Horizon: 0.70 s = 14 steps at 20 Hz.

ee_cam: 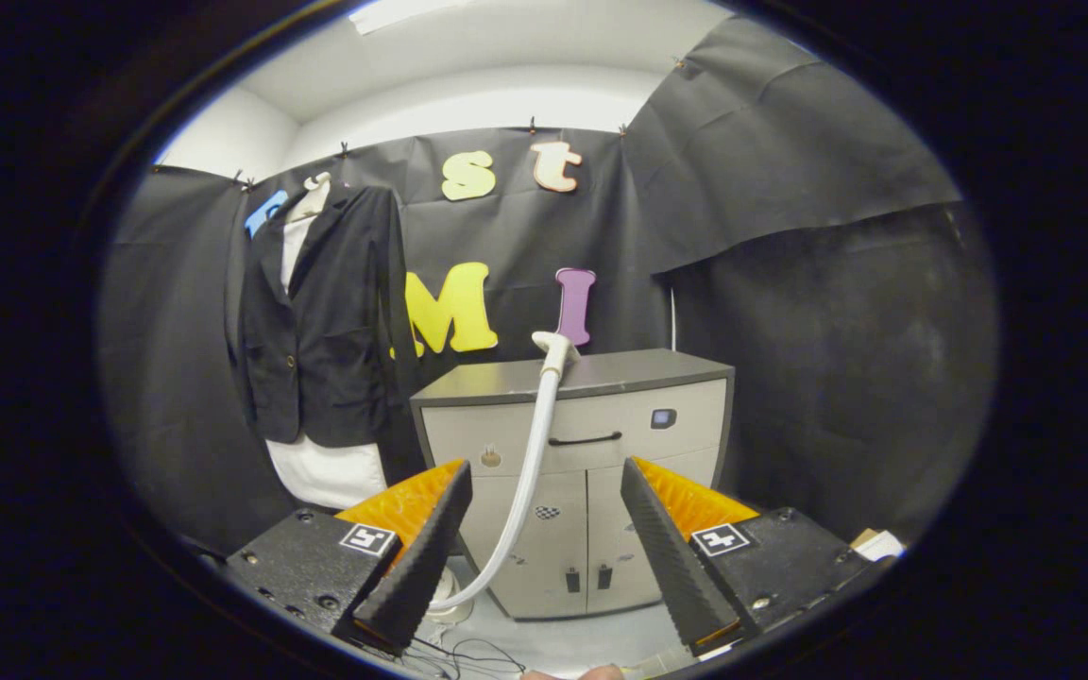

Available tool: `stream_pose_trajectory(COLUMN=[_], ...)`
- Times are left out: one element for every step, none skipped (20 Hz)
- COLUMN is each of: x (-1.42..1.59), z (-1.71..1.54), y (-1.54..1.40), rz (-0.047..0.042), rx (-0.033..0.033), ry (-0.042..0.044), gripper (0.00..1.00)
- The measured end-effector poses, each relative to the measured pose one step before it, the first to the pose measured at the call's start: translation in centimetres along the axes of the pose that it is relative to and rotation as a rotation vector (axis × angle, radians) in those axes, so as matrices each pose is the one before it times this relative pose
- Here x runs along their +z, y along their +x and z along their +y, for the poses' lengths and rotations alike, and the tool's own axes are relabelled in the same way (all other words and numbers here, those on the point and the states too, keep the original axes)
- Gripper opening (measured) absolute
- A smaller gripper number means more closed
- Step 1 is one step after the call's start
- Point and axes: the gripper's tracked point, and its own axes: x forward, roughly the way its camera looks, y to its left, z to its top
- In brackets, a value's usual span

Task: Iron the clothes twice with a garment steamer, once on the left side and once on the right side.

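A dark blazer over a white shirt (322, 331) hangs on a hanger against the booth wall, beyond and left of my fingers. The garment steamer's white head (555, 351) rests on top of a grey cabinet (638, 373) straight ahead. Its white hose (527, 482) curves down the cabinet front to a white base (450, 597) on the floor, partly hidden behind my left finger. My gripper (544, 543) is open, well short of the steamer, with the hose showing in the gap between the fingers but untouched.
The cabinet has a drawer with a dark handle (586, 439) and two lower doors. Thin cables (468, 654) lie on the pale floor just ahead of the fingers. Black cloth closes in on the right. A small light object (876, 543) sits by the right finger.
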Motion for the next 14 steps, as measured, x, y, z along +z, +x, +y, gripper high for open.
stream_pose_trajectory(x=[-0.346, -0.321, -0.269, -0.01, -0.033, 0.107, 0.085, 0.153, -0.063, -0.012, 0.122, 0.205, 0.029, 0.178], z=[0.4, 0.503, 0.356, 0.297, 0.039, 0.011, -0.117, -0.156, -0.352, -0.483, -0.164, -0.129, 0.121, 0.133], y=[0.113, -0.113, -0.009, -0.138, 0.026, 0.027, 0.173, 0.269, 0.565, 0.739, 0.654, 1.038, 1.004, 1.353], rz=[0.00558, 0.01104, 0.00658, 0.00603, 0.00274, 0.00228, 0.00169, 0.00095, 0.00677, 0.01048, 0.00342, 0.00931, 0.00695, 0.01731], rx=[-0.01059, -0.00909, -0.00702, -0.00826, -0.00787, -0.00809, -0.00601, -0.00347, -0.01143, -0.01331, -0.00208, 0.00139, 0.00724, 0.01304], ry=[0.00734, 0.01177, 0.00881, 0.00571, 0.00071, -0.0039, -0.00497, -0.00368, -0.00634, -0.00726, -0.00205, 0.00068, 0.00311, 0.0065], gripper=[0.99, 0.99, 0.99, 0.99, 0.99, 0.99, 0.99, 0.99, 0.99, 0.99, 0.99, 0.99, 0.99, 0.99])
